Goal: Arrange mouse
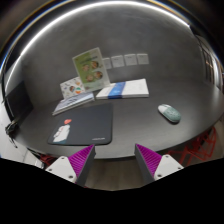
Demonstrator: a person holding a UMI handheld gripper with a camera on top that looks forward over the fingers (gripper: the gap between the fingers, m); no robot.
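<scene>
A pale grey-green mouse (pixel 169 113) lies on the dark grey table (pixel 140 125), beyond my right finger and off to the right. A dark grey mouse pad (pixel 86 126) with a small red-and-white label lies beyond my left finger. My gripper (pixel 113 158) is open and empty, its magenta pads (pixel 78 159) spread wide above the table's near edge. Nothing stands between the fingers.
A white and blue book (pixel 124 90) lies at the back of the table. Leaflets and a green picture card (pixel 86 68) stand at the back left against the wall. A dark monitor (pixel 14 98) is at the far left.
</scene>
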